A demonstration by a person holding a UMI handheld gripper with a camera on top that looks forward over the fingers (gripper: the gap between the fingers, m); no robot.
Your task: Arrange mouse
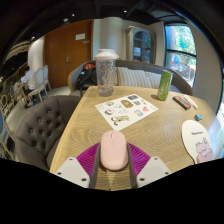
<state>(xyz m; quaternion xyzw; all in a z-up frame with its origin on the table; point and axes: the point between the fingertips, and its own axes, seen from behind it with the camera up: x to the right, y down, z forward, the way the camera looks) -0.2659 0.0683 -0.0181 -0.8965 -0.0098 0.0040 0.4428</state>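
A pale pink mouse (pixel 113 152) lies lengthwise between my gripper's (pixel 113 146) two fingers, over the near end of the wooden table (pixel 90 120). Both magenta pads (pixel 93 158) press against its sides with no gap showing, so the gripper is shut on it. The rear of the mouse is hidden below, between the fingers. I cannot tell whether it rests on the table or hangs just above it.
Beyond the fingers lies a white sheet with pictures (pixel 127 108). A clear lidded jug (pixel 105 72) and a green bottle (pixel 164 85) stand at the far end. A white cat-shaped pad (pixel 198 140) lies to the right, a grey tufted chair (pixel 40 125) to the left.
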